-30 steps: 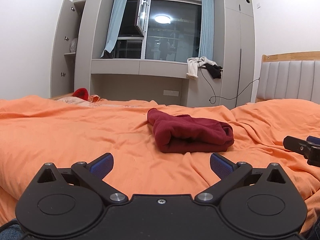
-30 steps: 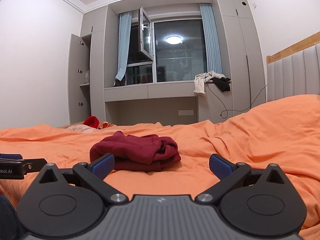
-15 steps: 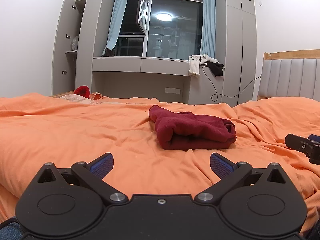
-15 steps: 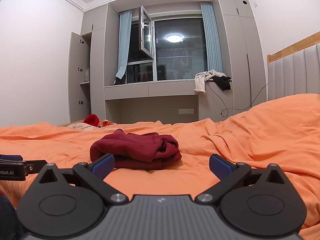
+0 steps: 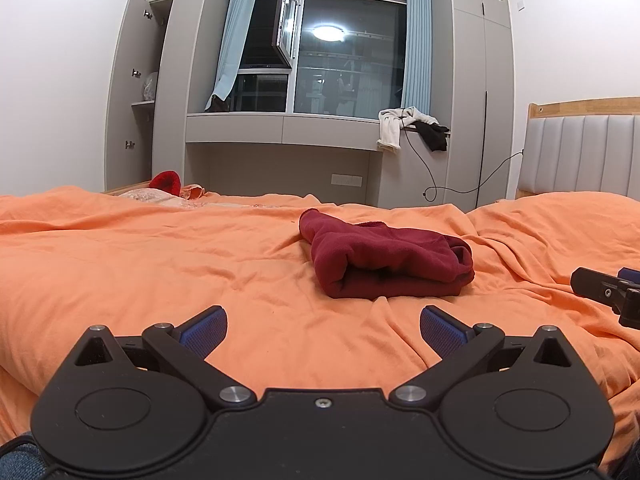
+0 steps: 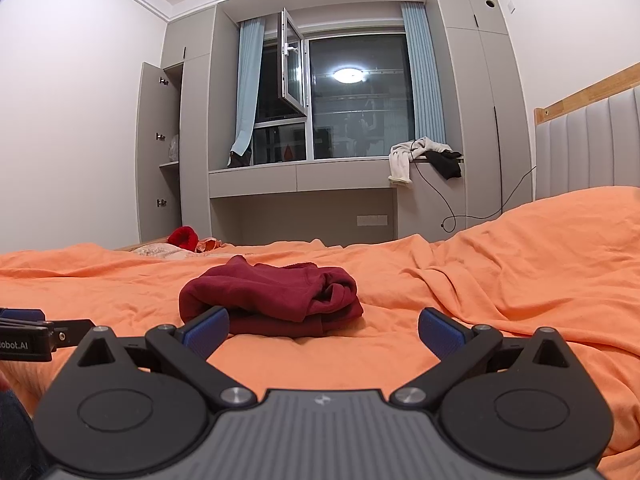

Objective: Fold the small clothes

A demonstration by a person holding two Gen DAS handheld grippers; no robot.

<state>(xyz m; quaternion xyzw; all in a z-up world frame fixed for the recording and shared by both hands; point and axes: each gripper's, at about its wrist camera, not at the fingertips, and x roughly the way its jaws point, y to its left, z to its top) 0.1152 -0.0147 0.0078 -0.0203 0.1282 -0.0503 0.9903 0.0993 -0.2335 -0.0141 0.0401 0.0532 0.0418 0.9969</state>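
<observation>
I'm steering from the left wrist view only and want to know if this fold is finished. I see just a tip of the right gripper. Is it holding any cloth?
Observer: No. The right gripper is wide open, with nothing gripped between its fingers.
Operator: Where does the garment sit relative to it?
Observer: The maroon garment lies ahead on the orange duvet, left of the gripper's centre line. One blue pad overlaps its near edge in the picture, but I cannot tell if they touch.
Operator: Is the headboard end tidy?
Observer: Not quite. In the right wrist view that end shows several bunched layers rather than one flat edge.
</observation>
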